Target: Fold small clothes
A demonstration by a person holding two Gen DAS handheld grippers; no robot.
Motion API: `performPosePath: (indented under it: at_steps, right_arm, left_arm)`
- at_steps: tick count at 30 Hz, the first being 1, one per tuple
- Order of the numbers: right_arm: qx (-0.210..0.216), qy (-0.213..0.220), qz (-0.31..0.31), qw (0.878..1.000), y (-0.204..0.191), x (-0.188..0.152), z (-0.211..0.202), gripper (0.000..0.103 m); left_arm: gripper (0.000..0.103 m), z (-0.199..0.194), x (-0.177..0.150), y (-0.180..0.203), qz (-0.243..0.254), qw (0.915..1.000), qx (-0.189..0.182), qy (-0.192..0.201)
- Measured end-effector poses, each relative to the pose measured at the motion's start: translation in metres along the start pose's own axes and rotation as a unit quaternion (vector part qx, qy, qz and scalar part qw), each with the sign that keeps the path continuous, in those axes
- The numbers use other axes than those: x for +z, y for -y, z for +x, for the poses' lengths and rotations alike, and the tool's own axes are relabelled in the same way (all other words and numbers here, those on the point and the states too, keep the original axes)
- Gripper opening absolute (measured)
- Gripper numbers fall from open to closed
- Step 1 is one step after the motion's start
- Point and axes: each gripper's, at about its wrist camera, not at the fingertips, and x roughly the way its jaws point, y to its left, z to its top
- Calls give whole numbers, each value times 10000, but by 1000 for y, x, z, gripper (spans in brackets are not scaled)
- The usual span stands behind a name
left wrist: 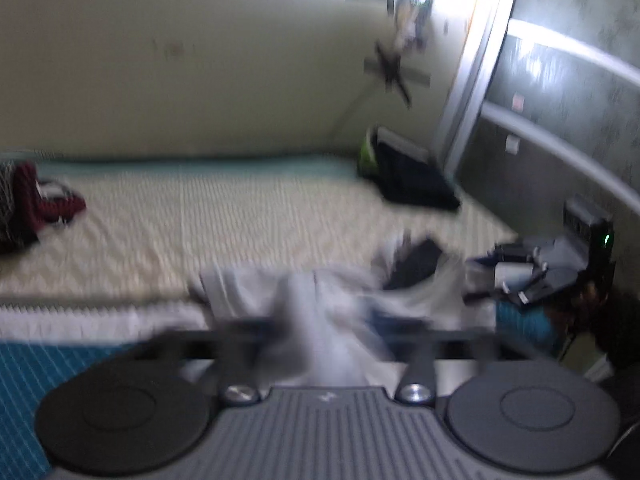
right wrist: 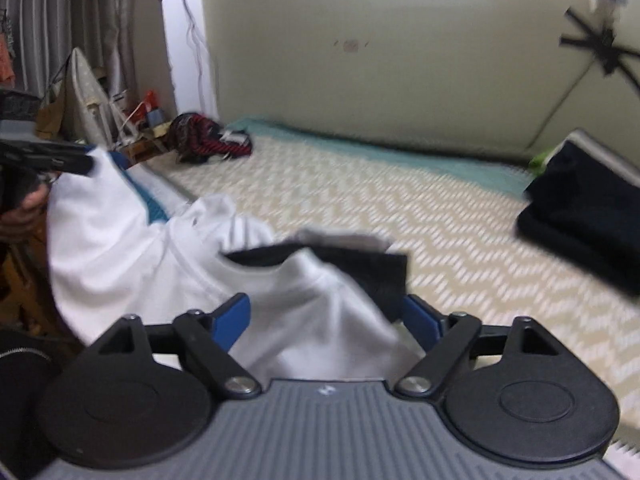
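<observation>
Here, largest to smallest:

Bed: a mattress with a cream zigzag cover (right wrist: 420,216) fills both views and serves as the folding surface; a teal strip runs along its far edge by the wall.

Dark pile: a folded black garment (right wrist: 592,232) lies at the far right of the bed, well apart from the work.

Striped heap: a red-and-dark striped garment (right wrist: 208,140) sits crumpled in the far left corner.

White garment: a small white top (right wrist: 132,248) with a black part near its neckline (right wrist: 360,264) lies bunched at the near edge of the bed, part of it lifted off the surface on the left side.

Handling: it looks light, thin and limp, so it will likely sag and crease wherever it is unsupported. The firmer lines, a hem, shoulder seam or the neckline, seem the best places to pinch; smooth fabric may slip out of a shallow bite.

Left gripper (right wrist: 86,164): seen from the right wrist view, its fingers are closed together on an upper edge of the white top and carry it above the bed. Its own view is badly blurred.

Right gripper (right wrist: 328,320): blue pads (right wrist: 232,316) stand fairly wide, with a hump of white cloth between them, not pinched.
</observation>
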Motion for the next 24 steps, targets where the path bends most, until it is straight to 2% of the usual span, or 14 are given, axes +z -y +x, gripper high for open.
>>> performPosePath:
  at_steps: [1, 2, 5, 8, 10, 11, 13, 16, 18, 19, 20, 21, 22, 24]
  right_arm:
    - [-44, -79, -184, 9998, 0, 0, 5, 11]
    - [-115, -90, -301, 9994, -1, 0, 4, 0]
    - [-308, 498, -444, 9973, -4, 20, -24, 0]
    - [-584, 1447, -479, 9866, -8, 66, -66, 0]
    - [-671, 2137, -580, 9729, -17, 100, -94, 0]
    - [-817, 2503, -740, 9619, -27, 118, -110, 0]
    - [-1061, 3199, -1023, 9359, -48, 152, -141, 0]
    - [-1396, 4124, -1250, 8915, -77, 202, -188, 0]
    - [-1550, 4508, -1348, 8687, -96, 232, -218, 0]
    - [-1637, 4645, -1413, 8588, -105, 245, -231, 0]
    - [-1773, 4746, -1514, 8488, -116, 257, -242, 0]
    - [-1912, 4785, -1620, 8416, -124, 269, -251, 0]
    - [-2051, 4803, -1676, 8361, -130, 281, -258, 0]
    - [-2222, 4770, -1676, 8337, -133, 303, -266, 0]
  left_arm:
    - [6, -2, -3, 3, 41, 9999, 114, -15]
    - [6, -10, -4, 6, 85, 9996, 252, 116]
    - [5, -60, 13, 13, 213, 9929, 726, 917]
    - [5, -115, 46, 20, 288, 9771, 1099, 1800]
    - [5, -147, 71, 34, 492, 9610, 1391, 2340]
    - [5, -163, 84, 44, 617, 9510, 1544, 2608]
    - [5, -196, 109, 67, 894, 9241, 1870, 3211]
    - [5, -244, 140, 99, 1113, 8755, 2307, 4097]
    - [5, -269, 157, 119, 1247, 8436, 2586, 4537]
    - [5, -278, 164, 128, 1321, 8305, 2698, 4691]
    - [5, -286, 172, 136, 1388, 8191, 2799, 4811]
    - [5, -291, 181, 142, 1435, 8112, 2866, 4892]
    - [5, -293, 188, 145, 1459, 8075, 2906, 4921]
    - [5, -289, 204, 147, 1500, 7994, 3074, 4939]
